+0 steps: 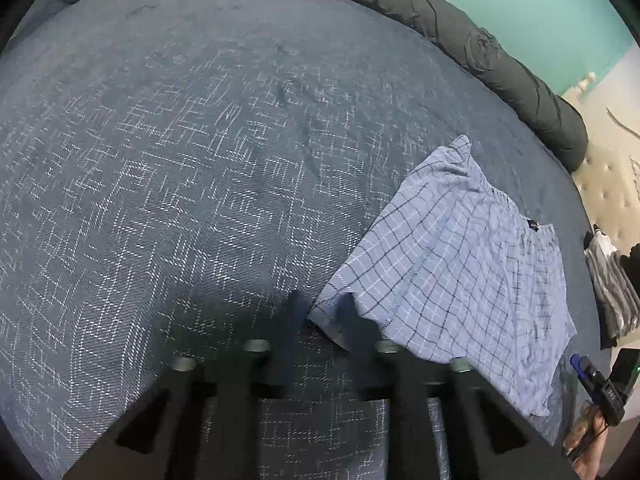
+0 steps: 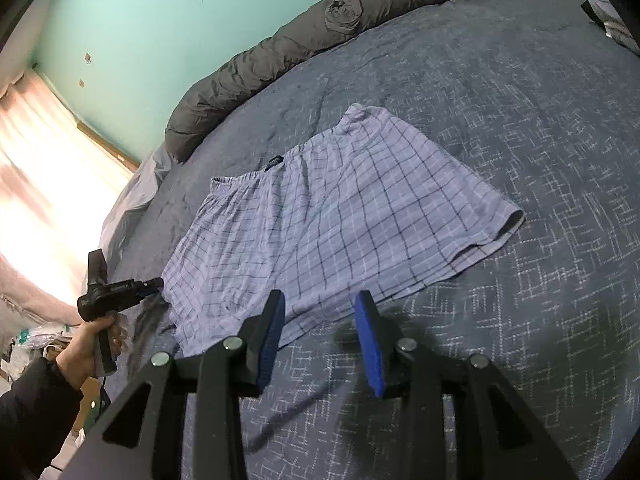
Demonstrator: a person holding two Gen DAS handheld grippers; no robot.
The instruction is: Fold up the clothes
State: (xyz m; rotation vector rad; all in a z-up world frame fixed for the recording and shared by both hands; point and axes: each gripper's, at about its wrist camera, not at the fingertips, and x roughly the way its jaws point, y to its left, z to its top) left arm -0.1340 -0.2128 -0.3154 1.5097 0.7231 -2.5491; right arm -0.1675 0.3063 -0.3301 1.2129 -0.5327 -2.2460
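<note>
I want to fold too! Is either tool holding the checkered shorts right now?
No. Both are open. The left tool sits at a leg-hem corner of the shorts without pinching it; the right tool hovers above the other hem.

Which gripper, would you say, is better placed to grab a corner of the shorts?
Left gripper, open, brackets a shorts corner; right gripper is over mid-hem.

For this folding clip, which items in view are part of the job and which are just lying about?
Part of the job:
- light blue checked boxer shorts, spread flat on the bed
- left gripper, open
- right gripper, open

Lying about:
- dark blue patterned bedspread
- rolled grey quilt
- grey-striped clothes pile
</note>
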